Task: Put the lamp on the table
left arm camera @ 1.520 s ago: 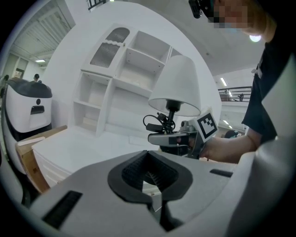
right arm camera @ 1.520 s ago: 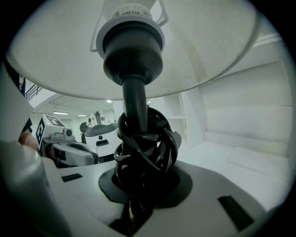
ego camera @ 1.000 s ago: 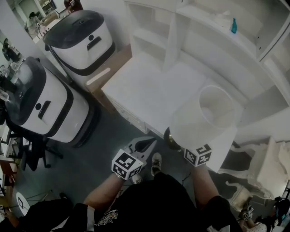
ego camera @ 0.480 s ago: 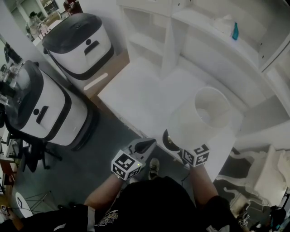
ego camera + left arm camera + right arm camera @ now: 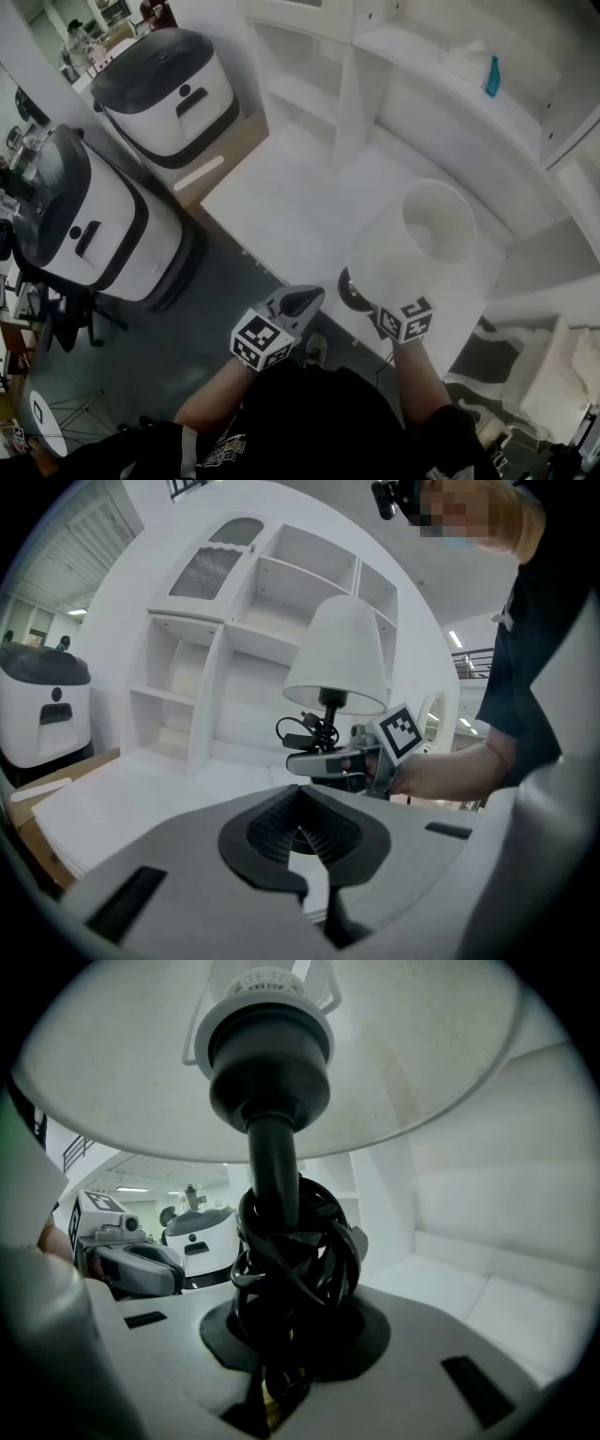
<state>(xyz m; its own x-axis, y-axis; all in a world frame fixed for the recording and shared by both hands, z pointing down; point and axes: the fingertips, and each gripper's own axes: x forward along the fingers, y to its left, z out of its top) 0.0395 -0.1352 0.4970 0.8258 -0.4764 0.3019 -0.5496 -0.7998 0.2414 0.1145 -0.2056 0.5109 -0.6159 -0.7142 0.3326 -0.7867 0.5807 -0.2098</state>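
Note:
The lamp has a white shade [image 5: 417,246], a black stem [image 5: 274,1157] with its black cord [image 5: 295,1260] wound round it, and a dark base [image 5: 353,289]. My right gripper [image 5: 386,309] is shut on the cord-wrapped stem [image 5: 281,1335] and holds the lamp upright above the near edge of the white table [image 5: 291,202]. My left gripper [image 5: 302,301] hovers just left of the lamp base, in front of the table edge. Its jaws [image 5: 305,841] are shut with nothing in them. The left gripper view shows the lamp shade [image 5: 337,658] and the right gripper [image 5: 330,762] straight ahead.
A white shelf unit [image 5: 370,80] rises at the back of the table, with a teal bottle [image 5: 491,77] on an upper shelf. Two large white-and-black machines [image 5: 169,89] [image 5: 84,220] stand on the floor at the left. A white carved chair [image 5: 544,389] is at the lower right.
The lamp and both grippers keep almost the same places at the table's near edge. The head view has drifted slightly, and the grip on the lamp is unchanged.

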